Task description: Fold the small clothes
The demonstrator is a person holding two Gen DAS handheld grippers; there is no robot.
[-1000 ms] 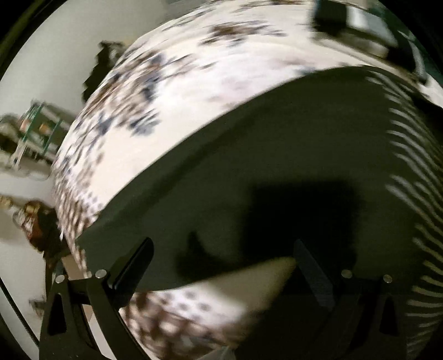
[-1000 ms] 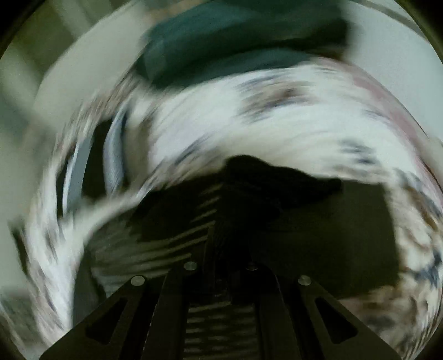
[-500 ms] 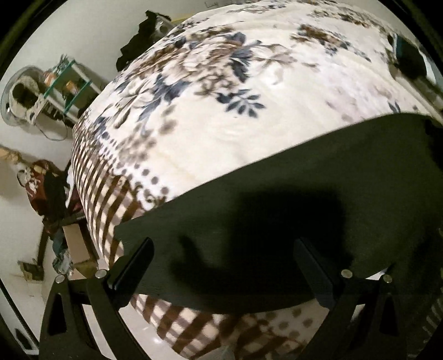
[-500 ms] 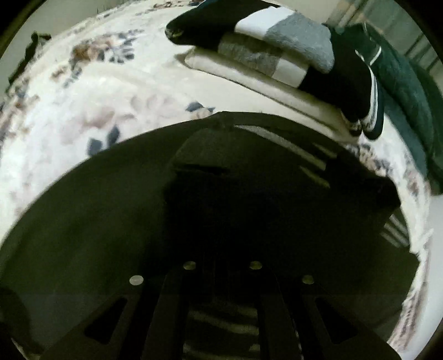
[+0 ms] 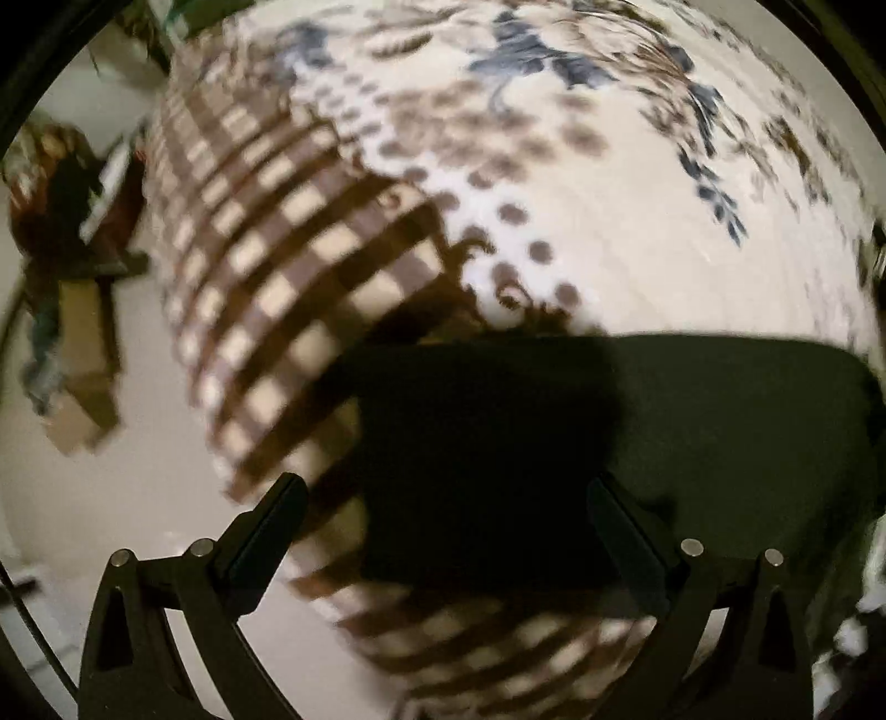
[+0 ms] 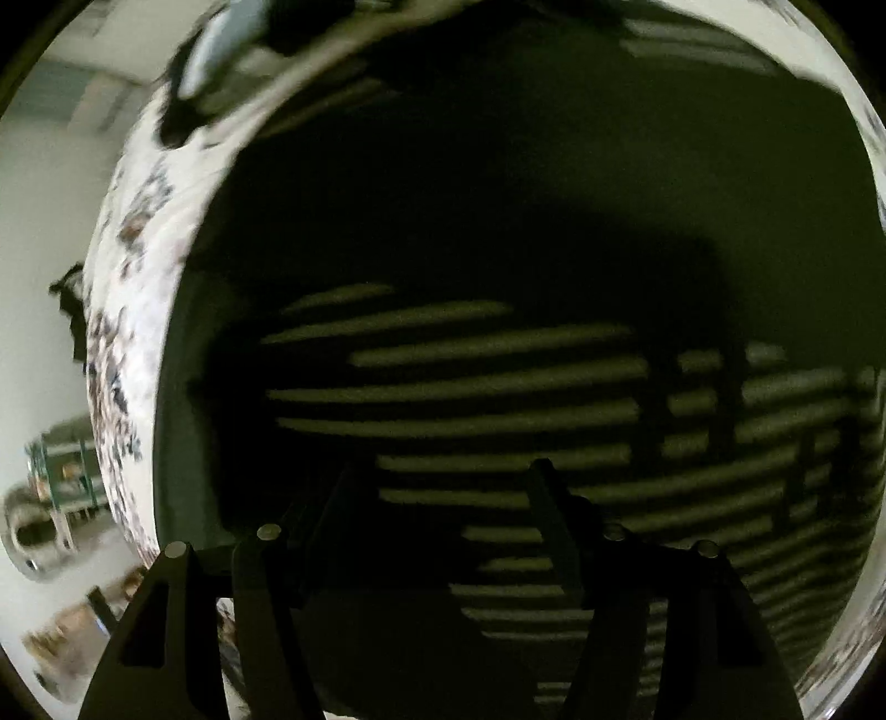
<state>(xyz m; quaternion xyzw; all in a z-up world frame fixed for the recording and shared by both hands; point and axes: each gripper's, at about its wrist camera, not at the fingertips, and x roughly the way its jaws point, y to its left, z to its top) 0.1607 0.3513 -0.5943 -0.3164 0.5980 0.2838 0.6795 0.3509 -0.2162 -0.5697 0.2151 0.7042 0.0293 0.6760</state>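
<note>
A dark green garment (image 5: 692, 432) lies flat on a floral and checked bedspread (image 5: 609, 194). In the left wrist view my left gripper (image 5: 443, 498) is open and empty, just above the garment's left corner near the bed edge. In the right wrist view the same garment (image 6: 498, 194) fills the frame, with pale stripes (image 6: 498, 387) on its near part. My right gripper (image 6: 443, 482) is open, its fingers spread just over the striped cloth, holding nothing.
A stack of folded dark and grey clothes (image 6: 221, 33) lies on the bed beyond the garment. The bed edge drops to a pale floor (image 5: 111, 526) on the left. Furniture and clutter (image 5: 61, 221) stand against the wall.
My right gripper has opened and let go of the garment. My left gripper has swung left toward the garment's corner and the bed edge. Both views are blurred by motion.
</note>
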